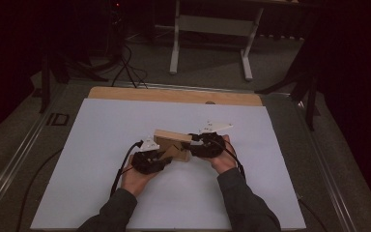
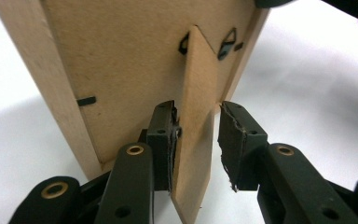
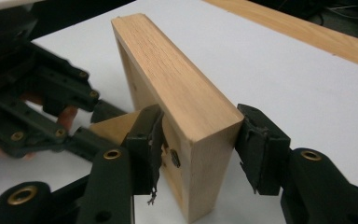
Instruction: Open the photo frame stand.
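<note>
Frame (image 1: 173, 143) upright on edge on white sheet (image 1: 101, 159) mid-worktop, back toward person; left gripper (image 2: 196, 140) jaws apart astride fold-out stand (image 2: 196, 121), one pad touching it, other just clear; right gripper (image 3: 198, 140) jaws spread beside frame's end, left pad touching, right pad just apart

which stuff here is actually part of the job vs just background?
In the job:
- wooden picture frame, standing on its edge
- its fold-out back stand, between the left gripper's jaws
- right gripper, straddling the frame's edge

Just about:
- white sheet
- wooden tabletop strip
- white desk legs
</note>
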The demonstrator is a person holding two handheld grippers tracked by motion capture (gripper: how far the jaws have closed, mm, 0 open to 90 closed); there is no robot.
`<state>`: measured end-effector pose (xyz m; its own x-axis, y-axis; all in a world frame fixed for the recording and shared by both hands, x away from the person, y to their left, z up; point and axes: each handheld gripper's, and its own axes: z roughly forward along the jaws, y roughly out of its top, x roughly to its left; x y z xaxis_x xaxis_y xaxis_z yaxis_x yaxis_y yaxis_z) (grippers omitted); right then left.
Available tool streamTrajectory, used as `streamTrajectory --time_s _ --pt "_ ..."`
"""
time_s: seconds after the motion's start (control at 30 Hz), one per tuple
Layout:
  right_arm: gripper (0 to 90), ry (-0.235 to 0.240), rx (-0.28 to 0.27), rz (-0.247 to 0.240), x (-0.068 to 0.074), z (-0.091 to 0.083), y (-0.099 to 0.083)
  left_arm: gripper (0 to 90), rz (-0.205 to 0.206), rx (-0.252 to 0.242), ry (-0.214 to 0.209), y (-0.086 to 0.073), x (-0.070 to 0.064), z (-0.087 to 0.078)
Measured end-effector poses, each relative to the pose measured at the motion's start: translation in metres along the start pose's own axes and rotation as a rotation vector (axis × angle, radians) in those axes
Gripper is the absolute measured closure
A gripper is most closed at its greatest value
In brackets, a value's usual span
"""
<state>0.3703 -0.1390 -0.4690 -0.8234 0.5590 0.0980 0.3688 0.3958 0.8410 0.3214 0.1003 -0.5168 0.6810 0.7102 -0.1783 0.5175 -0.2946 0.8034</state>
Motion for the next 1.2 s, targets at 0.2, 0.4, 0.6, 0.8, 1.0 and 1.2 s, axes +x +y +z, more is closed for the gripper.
streamTrajectory --time_s 0.2,0.4,0.6,0.8,1.0,1.2 --pt "51.0 -0.013 0.025 -0.045 0.013 -0.001 0.0 66.8 -0.005 0.0 -0.007 -0.003 0.0 -0.003" --pt "50.3 -0.015 0.013 -0.045 0.017 -0.002 -0.003 66.9 -0.014 0.004 -0.016 -0.005 -0.001 -0.004" --pt "48.1 0.013 -0.019 -0.022 0.022 -0.003 -0.011 66.9 -0.038 0.016 -0.028 -0.008 -0.001 -0.005" --pt "46.5 0.027 -0.031 -0.015 0.027 -0.004 -0.016 67.0 -0.034 0.022 -0.026 -0.01 -0.003 -0.007" --pt "44.5 0.046 -0.013 -0.032 0.034 -0.005 -0.018 67.5 -0.032 0.017 -0.028 -0.011 -0.005 -0.011" --pt "41.2 0.058 0.009 -0.057 0.041 -0.005 -0.021 66.5 -0.022 0.021 -0.032 -0.013 -0.008 -0.016"
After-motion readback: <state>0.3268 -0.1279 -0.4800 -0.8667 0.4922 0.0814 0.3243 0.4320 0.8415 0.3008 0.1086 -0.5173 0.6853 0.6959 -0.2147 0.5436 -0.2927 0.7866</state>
